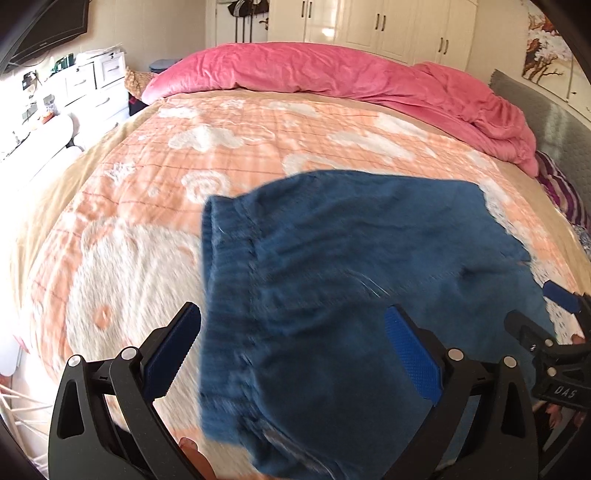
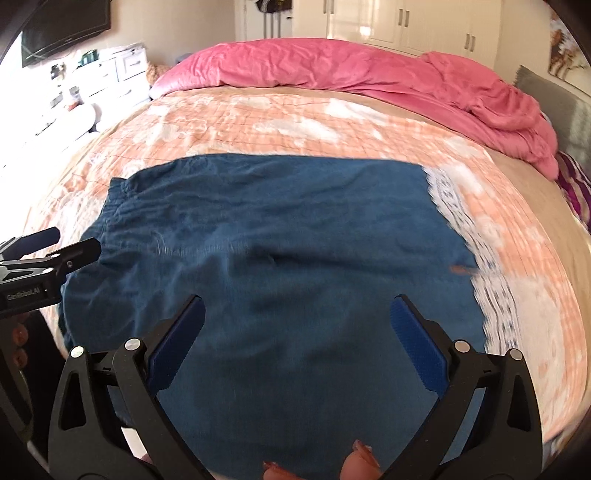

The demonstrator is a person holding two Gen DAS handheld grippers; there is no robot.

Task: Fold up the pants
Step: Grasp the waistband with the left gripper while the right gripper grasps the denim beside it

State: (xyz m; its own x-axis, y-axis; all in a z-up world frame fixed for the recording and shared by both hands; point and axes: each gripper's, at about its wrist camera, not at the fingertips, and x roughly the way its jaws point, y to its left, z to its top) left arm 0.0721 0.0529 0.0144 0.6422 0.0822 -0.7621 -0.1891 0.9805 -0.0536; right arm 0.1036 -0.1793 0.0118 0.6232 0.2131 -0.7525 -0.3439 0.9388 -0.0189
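Note:
Blue pants (image 1: 351, 266) lie folded flat on the bed's peach blanket (image 1: 147, 206), elastic waistband to the left. My left gripper (image 1: 291, 325) is open above the waistband end, nothing between its blue pads. My right gripper (image 2: 297, 314) is open over the middle of the pants (image 2: 280, 236), empty. The right gripper shows at the right edge of the left wrist view (image 1: 546, 314). The left gripper shows at the left edge of the right wrist view (image 2: 70, 243). Both views are motion blurred.
A pink duvet (image 1: 332, 74) is bunched along the far side of the bed. White drawers (image 1: 96, 88) and a wall TV (image 1: 48, 29) stand at the left. White wardrobes (image 1: 388, 26) line the back. A grey headboard (image 1: 546, 118) is at the right.

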